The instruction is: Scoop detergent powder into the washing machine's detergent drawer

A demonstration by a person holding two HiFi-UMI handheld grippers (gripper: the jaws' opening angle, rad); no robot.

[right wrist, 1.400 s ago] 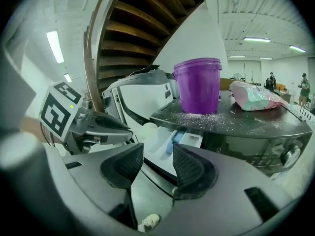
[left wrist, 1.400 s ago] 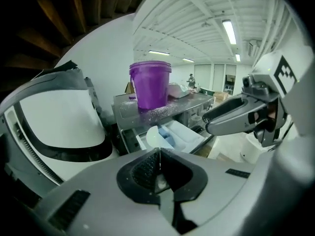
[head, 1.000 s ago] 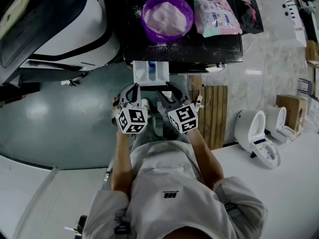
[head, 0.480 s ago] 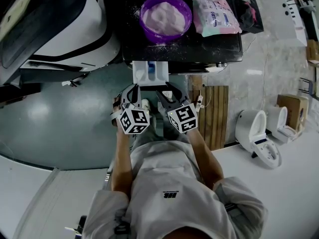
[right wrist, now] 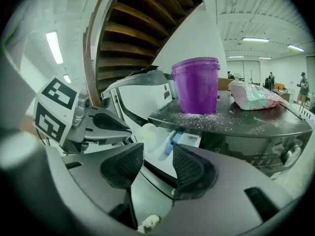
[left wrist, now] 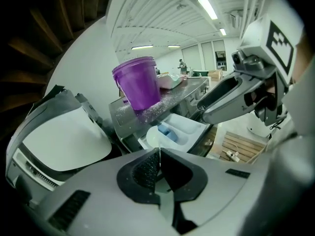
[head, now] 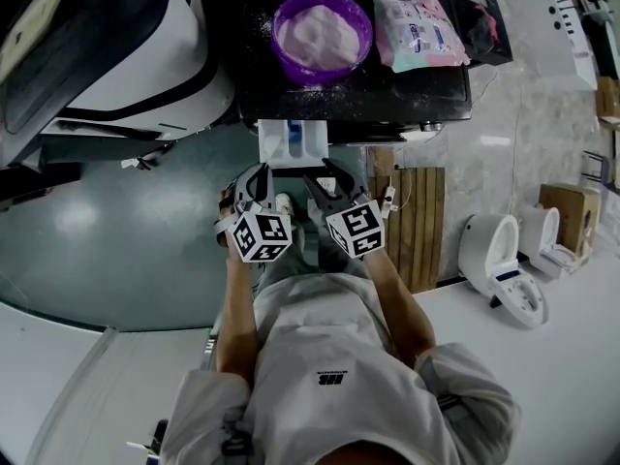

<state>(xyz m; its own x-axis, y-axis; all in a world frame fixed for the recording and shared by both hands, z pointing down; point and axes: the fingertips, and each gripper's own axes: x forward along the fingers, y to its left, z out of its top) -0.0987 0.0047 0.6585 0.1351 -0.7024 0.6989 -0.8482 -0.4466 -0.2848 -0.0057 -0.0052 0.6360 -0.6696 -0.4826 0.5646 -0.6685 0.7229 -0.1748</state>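
A purple bucket of white powder stands on the dark washer top, also visible in the left gripper view as the bucket. Just below it the white detergent drawer is pulled out, with a blue insert. My left gripper is in front of the drawer, its jaws pressed together on the thin handle of a white scoop whose bowl hangs over the drawer. My right gripper is beside it, open and empty, pointed at the drawer and bucket.
A pink and teal detergent bag lies on the washer top, where powder is spilled. A white machine with a raised lid stands to the left. A wooden pallet, toilets and a cardboard box are on the right.
The left gripper has shifted slightly to the right, towards the drawer. The right gripper has held still.
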